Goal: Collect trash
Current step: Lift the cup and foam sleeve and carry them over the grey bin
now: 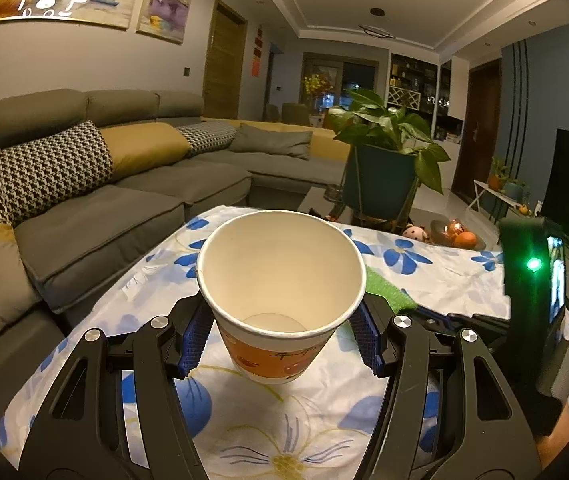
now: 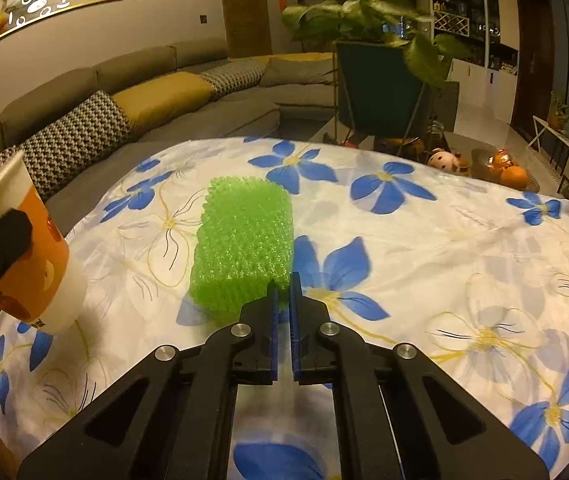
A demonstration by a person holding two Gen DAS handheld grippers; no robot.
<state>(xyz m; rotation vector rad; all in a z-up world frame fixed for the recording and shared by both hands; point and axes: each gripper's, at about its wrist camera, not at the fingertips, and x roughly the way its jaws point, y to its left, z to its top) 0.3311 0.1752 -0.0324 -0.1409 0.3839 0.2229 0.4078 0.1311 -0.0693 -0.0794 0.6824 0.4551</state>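
The left gripper (image 1: pixel 280 344) clamps a paper cup (image 1: pixel 280 296) between its blue pads, one on each side of the cup's orange wall below the rim; the cup is empty, tilted and lifted off the flowered cloth (image 2: pixel 424 248). The right gripper (image 2: pixel 283 292) has its fingers nearly together, a thin gap left, with nothing seen between them. A green foam piece (image 2: pixel 244 240) lies on the cloth just ahead of its tips.
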